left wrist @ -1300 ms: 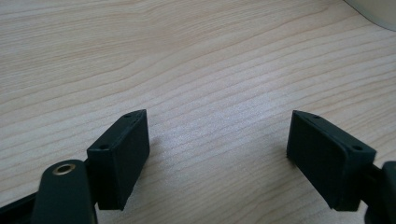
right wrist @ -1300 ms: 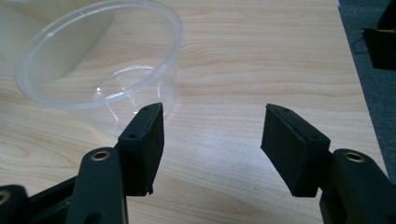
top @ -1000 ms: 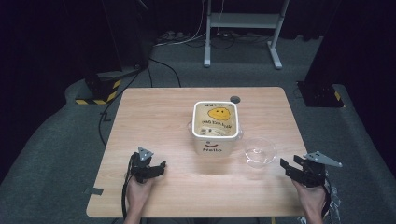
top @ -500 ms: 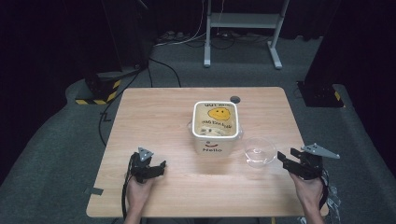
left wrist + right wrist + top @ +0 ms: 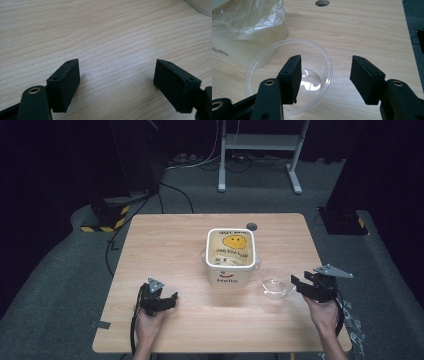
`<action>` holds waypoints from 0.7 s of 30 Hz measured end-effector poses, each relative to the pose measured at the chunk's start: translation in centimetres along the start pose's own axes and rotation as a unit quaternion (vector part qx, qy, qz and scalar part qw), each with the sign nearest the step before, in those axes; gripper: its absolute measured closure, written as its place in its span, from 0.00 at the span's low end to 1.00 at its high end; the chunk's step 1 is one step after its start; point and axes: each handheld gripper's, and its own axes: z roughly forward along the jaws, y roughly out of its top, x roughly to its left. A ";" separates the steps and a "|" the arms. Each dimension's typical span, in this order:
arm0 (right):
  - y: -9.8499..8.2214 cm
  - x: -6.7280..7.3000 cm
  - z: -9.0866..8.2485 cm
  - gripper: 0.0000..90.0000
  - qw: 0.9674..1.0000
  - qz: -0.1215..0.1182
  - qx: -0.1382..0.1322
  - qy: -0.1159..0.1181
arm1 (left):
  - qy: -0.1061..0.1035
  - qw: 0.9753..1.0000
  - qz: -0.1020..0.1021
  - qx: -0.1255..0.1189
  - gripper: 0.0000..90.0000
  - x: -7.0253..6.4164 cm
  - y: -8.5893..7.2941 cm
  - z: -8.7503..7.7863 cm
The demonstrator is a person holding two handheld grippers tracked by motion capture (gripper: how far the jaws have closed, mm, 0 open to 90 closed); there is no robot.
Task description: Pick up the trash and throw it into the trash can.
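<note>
A clear plastic bowl stands upright on the wooden table, just right of a white tub that has a smiley-face liner. My right gripper is at the bowl's right side. In the right gripper view its jaws are open and have just been closing a little. One jaw hangs over the bowl and the other outside it. The rim passes between them, untouched by the pads. My left gripper rests near the table's front left. It is open over bare wood.
The tub has a crinkled clear plastic liner and stands close behind the bowl. A round cable hole sits near the table's far edge. Dark floor, cables and a metal stand lie beyond the table.
My right gripper has moved left toward the bowl, so its jaws now reach the bowl's rim. The left gripper has stayed in place.
</note>
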 end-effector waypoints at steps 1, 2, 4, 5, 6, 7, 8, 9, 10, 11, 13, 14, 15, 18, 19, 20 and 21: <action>0.1 0.0 0.1 0.48 1.000 -0.002 0.002 0.000 | 0.000 1.000 0.000 0.000 0.24 0.0 0.0 0.0; 0.2 -0.1 0.2 0.48 1.000 -0.002 0.002 0.000 | 0.000 1.000 0.000 0.000 0.24 0.0 0.0 0.0; 0.3 -0.1 0.5 0.47 1.000 -0.001 0.003 -0.001 | 0.000 1.000 0.000 0.000 0.24 0.0 0.0 0.0; 0.3 -0.1 0.6 0.47 1.000 -0.004 0.003 0.000 | 0.000 1.000 0.000 0.000 0.24 0.0 0.0 0.0; 0.3 -0.1 0.6 0.47 1.000 -0.004 0.003 0.000 | 0.000 1.000 0.000 0.000 0.24 0.0 0.0 0.0; 0.3 0.0 0.8 0.47 1.000 -0.004 0.005 0.000 | 0.000 1.000 0.000 0.000 0.24 0.0 0.0 0.0; 0.3 0.0 0.9 0.47 1.000 -0.006 0.006 -0.001 | 0.000 1.000 0.000 0.000 0.24 0.0 0.0 0.0; 0.4 0.0 1.3 0.47 1.000 -0.007 0.011 0.001 | 0.000 1.000 0.000 0.000 0.24 0.0 0.0 0.0; 0.4 0.0 1.3 0.47 1.000 -0.007 0.011 0.001 | 0.000 1.000 0.000 0.000 0.24 0.0 0.0 0.0; 0.5 0.1 1.6 0.47 1.000 -0.007 0.015 0.000 | 0.000 1.000 0.000 0.000 0.24 0.0 0.0 0.0; 0.6 0.0 1.8 0.47 1.000 -0.010 0.015 -0.001 | 0.000 1.000 0.000 0.000 0.24 0.0 0.0 0.0; 0.6 0.0 1.8 0.47 1.000 -0.010 0.015 -0.001 | 0.000 1.000 0.000 0.000 0.24 0.0 0.0 0.0; 0.6 0.1 2.0 0.47 1.000 -0.006 0.017 0.001 | 0.000 1.000 0.000 0.000 0.24 0.0 0.0 0.0; 0.7 0.0 2.5 0.49 1.000 -0.009 0.025 0.005 | 0.000 1.000 0.000 0.000 0.24 0.0 0.0 0.0; 0.7 0.0 2.5 0.49 1.000 -0.009 0.025 0.005 | 0.000 1.000 0.000 0.000 0.24 0.0 0.0 0.0; 0.7 0.0 2.8 0.50 1.000 -0.005 0.030 0.009 | 0.000 1.000 0.000 0.000 0.24 0.0 0.0 0.0; 0.7 0.0 2.9 0.51 0.999 -0.005 0.030 0.010 | 0.000 1.000 0.000 0.000 0.24 0.0 0.0 0.0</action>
